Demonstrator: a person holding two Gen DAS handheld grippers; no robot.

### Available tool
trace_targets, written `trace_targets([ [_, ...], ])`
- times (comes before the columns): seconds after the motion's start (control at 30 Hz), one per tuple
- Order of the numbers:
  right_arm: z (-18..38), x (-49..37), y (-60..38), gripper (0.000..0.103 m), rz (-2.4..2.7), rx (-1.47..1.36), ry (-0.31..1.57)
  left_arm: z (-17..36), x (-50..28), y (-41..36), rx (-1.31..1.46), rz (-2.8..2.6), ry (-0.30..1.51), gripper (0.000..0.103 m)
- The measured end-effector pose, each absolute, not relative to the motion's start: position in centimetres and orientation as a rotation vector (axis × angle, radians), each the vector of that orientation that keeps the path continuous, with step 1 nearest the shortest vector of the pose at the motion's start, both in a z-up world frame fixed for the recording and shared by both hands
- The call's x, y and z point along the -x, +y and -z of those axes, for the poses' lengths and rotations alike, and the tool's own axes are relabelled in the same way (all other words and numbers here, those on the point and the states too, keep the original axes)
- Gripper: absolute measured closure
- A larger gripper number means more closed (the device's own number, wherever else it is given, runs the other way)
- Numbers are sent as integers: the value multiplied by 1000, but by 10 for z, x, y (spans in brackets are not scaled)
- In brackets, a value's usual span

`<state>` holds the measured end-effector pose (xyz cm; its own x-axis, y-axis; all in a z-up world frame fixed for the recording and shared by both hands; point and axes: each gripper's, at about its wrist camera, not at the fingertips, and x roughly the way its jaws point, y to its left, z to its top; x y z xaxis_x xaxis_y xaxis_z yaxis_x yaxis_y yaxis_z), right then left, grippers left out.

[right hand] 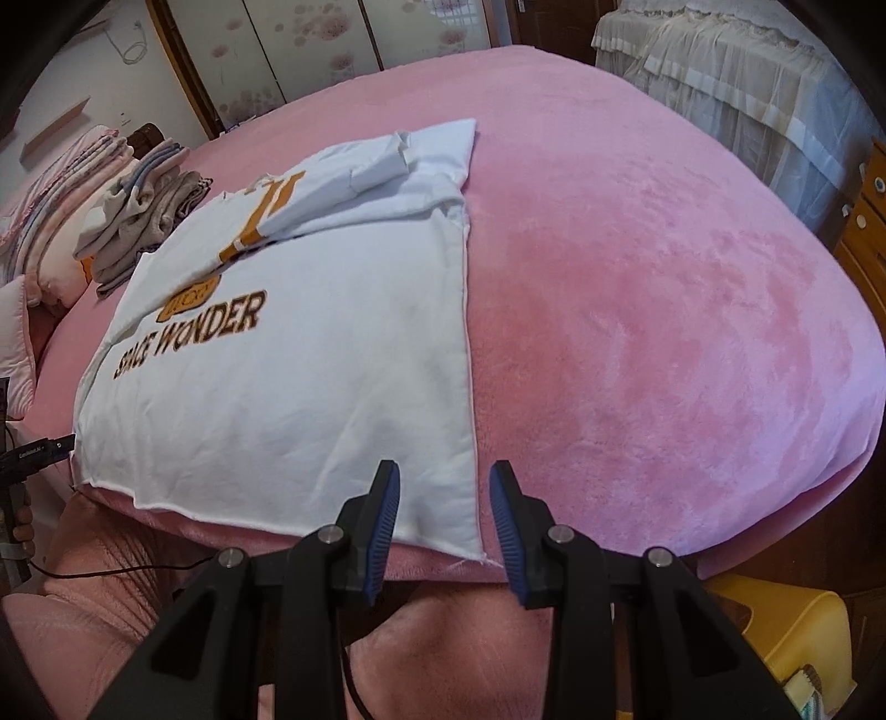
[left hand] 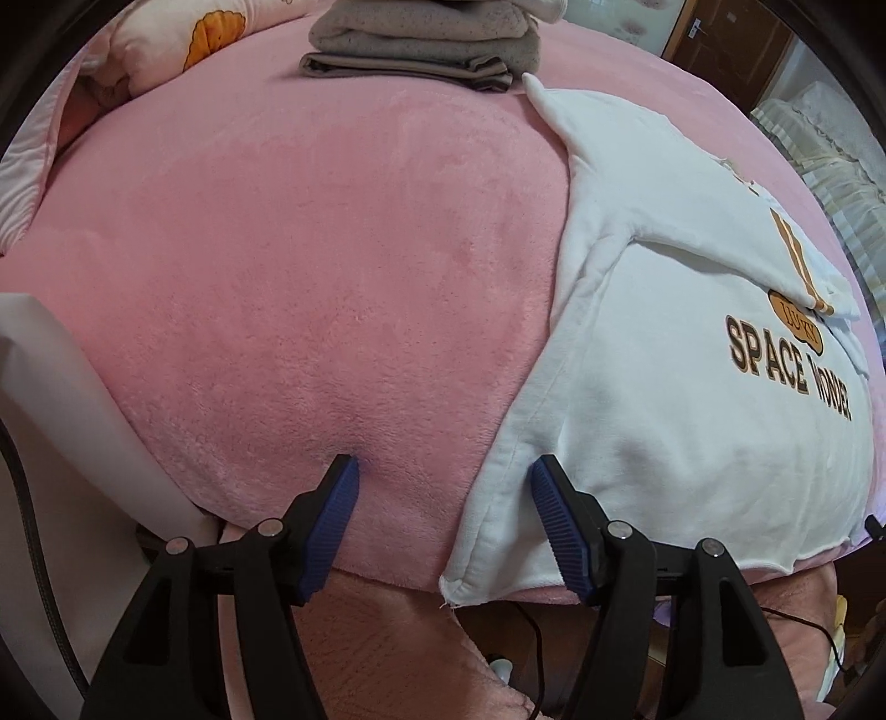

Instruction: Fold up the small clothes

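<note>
A white sweatshirt [left hand: 675, 399] printed "SPACE WONDER" lies flat on the pink bed, both sleeves folded in across its chest; it also shows in the right wrist view [right hand: 288, 387]. My left gripper [left hand: 443, 476] is open, its jaws standing either side of the shirt's near left hem corner [left hand: 470, 576]. My right gripper [right hand: 440, 482] is open, its jaws standing either side of the near right hem corner [right hand: 459, 531]. Neither holds any cloth.
A stack of folded grey clothes [left hand: 421, 44] sits at the far side of the bed, also in the right wrist view [right hand: 144, 221]. Pillows [left hand: 166, 50] lie at the far left. The pink blanket [right hand: 637, 332] spreads to the right. A yellow stool [right hand: 786, 626] stands below the bed edge.
</note>
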<state>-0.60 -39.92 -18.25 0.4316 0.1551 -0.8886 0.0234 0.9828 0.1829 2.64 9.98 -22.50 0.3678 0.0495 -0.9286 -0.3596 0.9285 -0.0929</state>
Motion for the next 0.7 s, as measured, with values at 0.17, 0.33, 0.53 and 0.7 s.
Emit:
trace_targets([
  [0.17,198,8,-400,69,-89,-173,1170,226,-23,100,315,-244,1171,38],
  [0.33,205,9,-398,69,-110,-177,1190,224,-17,99,327,-215,1166,38],
  [0.53,207,9,-393,69,-136,-171,1197,219,-12,99,346,-200,1170,38],
  [0.7,206,8,-390,69,-140,-170,1199,215,-6,95,328,-171,1186,38],
])
